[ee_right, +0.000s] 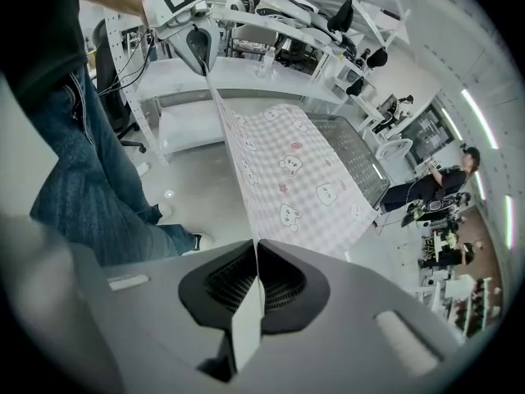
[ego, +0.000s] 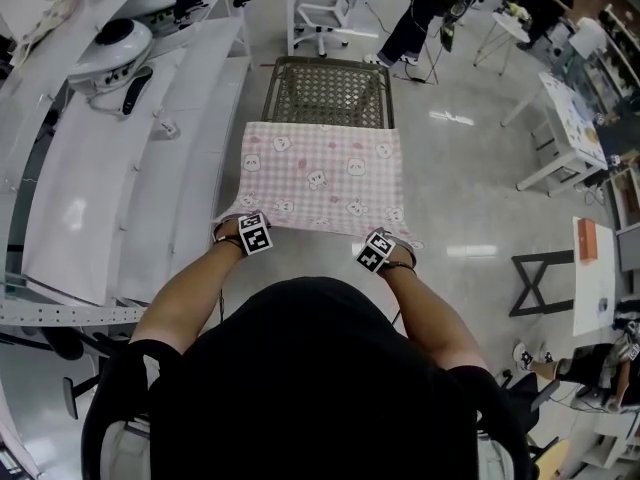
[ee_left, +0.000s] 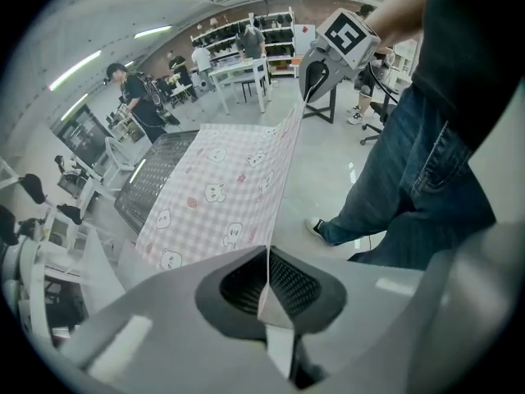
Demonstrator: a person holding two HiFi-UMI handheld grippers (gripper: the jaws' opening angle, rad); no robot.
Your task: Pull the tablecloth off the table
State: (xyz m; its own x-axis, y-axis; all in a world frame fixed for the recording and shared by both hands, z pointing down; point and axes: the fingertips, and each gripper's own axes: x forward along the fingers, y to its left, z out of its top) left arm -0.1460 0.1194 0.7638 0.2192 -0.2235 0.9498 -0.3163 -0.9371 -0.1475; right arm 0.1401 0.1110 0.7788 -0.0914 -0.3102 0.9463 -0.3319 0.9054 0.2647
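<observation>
**A:** Left gripper (ee_left: 267, 284) status?

**B:** Its jaws are clamping together on the tablecloth (ego: 322, 180). The fabric is running out as a thin sheet from between the pads.

**A:** Right gripper (ee_right: 256, 290)?

**B:** Same. Its jaws are pinching the near hem, and a fold of cloth is sitting right in the seam between them.

**A:** Where is the cloth lying relative to the 2 tools?

**B:** The near edge is stretching taut between the 2 grippers, 1 at each near corner. The rest is spreading away from them, pink check with small bear faces. The far part is resting on the dark mesh table (ego: 330, 90). The near part is spanning the air from the table to the grippers, over the floor (ego: 470, 148).

**A:** Is any tabletop showing?

**B:** A strip of mesh is lying bare beyond the cloth's far edge.

**A:** Gripper attitude?

**B:** Both are pointing steeply down. The marker cubes are facing up in the head view, just in front of the person's torso.

**A:** Surroundings?

**B:** White curved benches (ego: 90, 188) are standing to the left. The person's jeans (ee_left: 410, 187) are showing beside the jaws in both gripper views.
</observation>
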